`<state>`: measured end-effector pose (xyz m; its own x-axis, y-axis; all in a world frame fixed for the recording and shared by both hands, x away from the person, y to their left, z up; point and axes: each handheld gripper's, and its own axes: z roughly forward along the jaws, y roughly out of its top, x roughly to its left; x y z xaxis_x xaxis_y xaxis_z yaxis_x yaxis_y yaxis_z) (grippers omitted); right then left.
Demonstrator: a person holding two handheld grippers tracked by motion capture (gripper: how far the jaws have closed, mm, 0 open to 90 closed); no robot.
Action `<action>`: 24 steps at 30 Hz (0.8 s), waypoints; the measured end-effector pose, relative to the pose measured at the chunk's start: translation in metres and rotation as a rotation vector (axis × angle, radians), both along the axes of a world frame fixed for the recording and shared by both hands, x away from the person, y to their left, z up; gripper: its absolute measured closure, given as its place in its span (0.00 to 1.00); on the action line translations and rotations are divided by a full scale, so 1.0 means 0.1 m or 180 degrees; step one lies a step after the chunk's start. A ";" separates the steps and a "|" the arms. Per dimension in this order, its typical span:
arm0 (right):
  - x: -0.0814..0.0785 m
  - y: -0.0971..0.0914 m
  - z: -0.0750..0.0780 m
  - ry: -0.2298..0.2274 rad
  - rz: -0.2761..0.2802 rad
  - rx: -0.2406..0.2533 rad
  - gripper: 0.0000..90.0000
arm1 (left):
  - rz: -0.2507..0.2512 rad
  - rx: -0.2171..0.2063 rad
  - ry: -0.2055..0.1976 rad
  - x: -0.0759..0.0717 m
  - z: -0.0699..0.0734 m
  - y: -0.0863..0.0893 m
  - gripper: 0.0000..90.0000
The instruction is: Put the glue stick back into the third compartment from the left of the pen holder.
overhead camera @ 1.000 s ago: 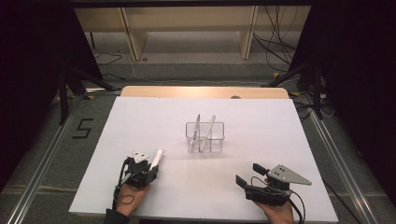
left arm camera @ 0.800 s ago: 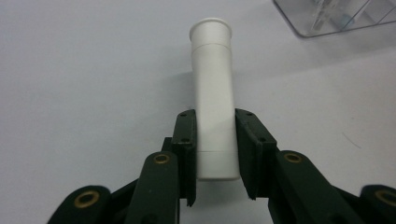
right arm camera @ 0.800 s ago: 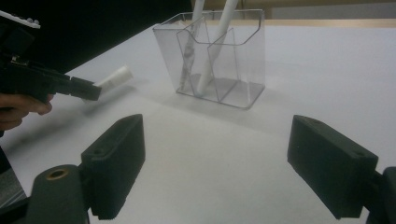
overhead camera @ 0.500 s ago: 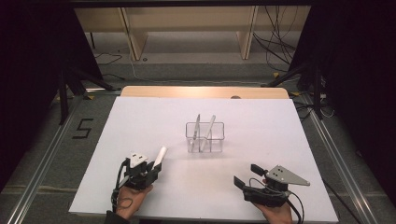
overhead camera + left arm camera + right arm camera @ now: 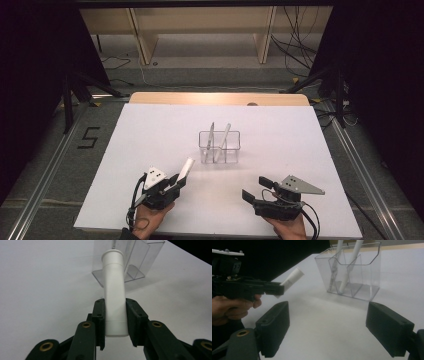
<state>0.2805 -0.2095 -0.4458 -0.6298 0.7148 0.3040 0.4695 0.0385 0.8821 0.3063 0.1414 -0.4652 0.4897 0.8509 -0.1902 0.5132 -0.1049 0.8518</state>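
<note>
Left gripper view looks straight along the jaws of the left gripper (image 5: 115, 322), which are clamped on the lower end of a white tube (image 5: 114, 290); both pads press its sides. The tube's long axis runs on from the jaws, capped end foremost, and that end points at the clear organizer (image 5: 135, 262) standing just beyond it on the table (image 5: 37, 290).

In the high view the left gripper (image 5: 176, 181) sits near and to the left of the organizer (image 5: 219, 147), with the tube (image 5: 186, 169) slanting up and toward the organizer's near left corner, tip short of the rim and apart from it. Two similar white tubes already lean in the organizer's compartments; which slot remains free cannot be told for sure. The coming move likely turns on this: the organizer lies ahead of and slightly above the tube's tip, so the tube would need lifting over the rim and tipping more upright before it drops in.

The left hand (image 5: 150, 215) holds its gripper low, angled forward. The right gripper (image 5: 255, 189) rests near and to the right of the organizer, farther from the tube, its jaws wide apart and empty in the right gripper view (image 5: 332, 330).
</note>
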 end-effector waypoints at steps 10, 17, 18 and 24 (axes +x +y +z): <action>0.04 0.10 -0.02 0.0093 0.0115 0.0117 0.23 | -0.0151 -0.0053 -0.0091 -0.04 0.01 -0.07 0.78; 0.11 0.26 0.01 0.0111 0.0221 0.0123 0.24 | -0.0280 -0.0079 -0.0196 -0.07 0.01 -0.15 0.78; 0.12 0.28 0.01 0.0121 0.0243 0.0144 0.24 | -0.0280 -0.0079 -0.0196 -0.07 0.01 -0.15 0.78; 0.19 0.37 0.02 0.0144 0.0287 0.0151 0.24 | -0.0356 -0.0089 -0.0238 -0.10 0.01 -0.22 0.78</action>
